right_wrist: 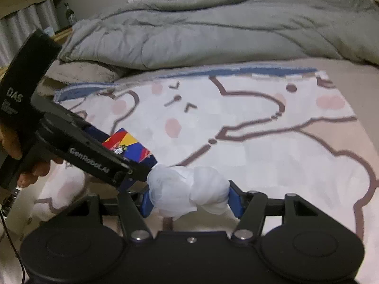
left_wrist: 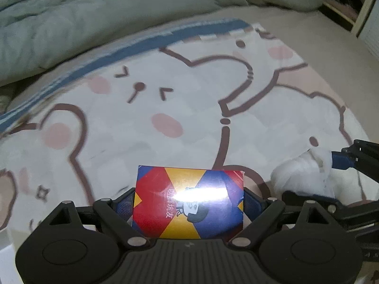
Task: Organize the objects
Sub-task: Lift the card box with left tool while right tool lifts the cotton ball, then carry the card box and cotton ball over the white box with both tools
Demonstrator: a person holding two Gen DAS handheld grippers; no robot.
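A card box (left_wrist: 189, 201) printed "区酒坑友" is clamped in the left gripper (left_wrist: 189, 203), marked "GenRobot.AI" and "DAS". At its 3 o'clock, a white plastic bundle (right_wrist: 189, 193) is pinched by the right gripper (right_wrist: 190, 200) above the bear-print blanket (right_wrist: 260, 146).

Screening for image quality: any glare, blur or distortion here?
Left wrist: a white glare streak washes out the box print; the blanket is slightly blurred, and fisheye bends its edge. Right wrist: dim, soft, no glare; the white bundle lacks detail.
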